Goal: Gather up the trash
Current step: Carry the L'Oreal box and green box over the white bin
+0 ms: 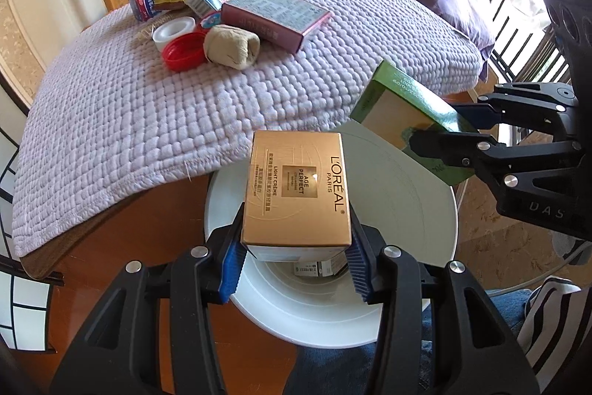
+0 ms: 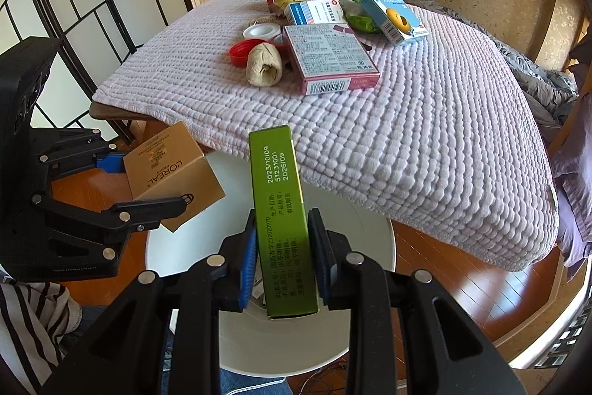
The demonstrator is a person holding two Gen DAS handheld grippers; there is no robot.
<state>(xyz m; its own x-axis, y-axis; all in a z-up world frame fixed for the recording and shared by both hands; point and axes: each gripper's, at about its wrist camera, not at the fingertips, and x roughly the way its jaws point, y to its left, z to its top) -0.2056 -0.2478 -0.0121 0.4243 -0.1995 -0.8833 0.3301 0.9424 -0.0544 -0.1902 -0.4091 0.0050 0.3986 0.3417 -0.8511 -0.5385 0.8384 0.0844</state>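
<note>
I see the quilted cover (image 1: pixel 155 106) spread over the table, its near edge overhanging the white bin (image 1: pixel 414 195) standing on the floor below. Trash sits clustered on the far part of the cover: a pink box (image 2: pixel 329 56), a rolled beige cloth (image 2: pixel 263 67) just beside it, and a red cap (image 2: pixel 240 51) next to that roll. My left gripper (image 1: pixel 296 269) is clamped on the gold box (image 1: pixel 298 187), held above the bin opening. My right gripper (image 2: pixel 283 265) is clamped on the green box (image 2: pixel 283 217), held edge-up, also above the bin.
</note>
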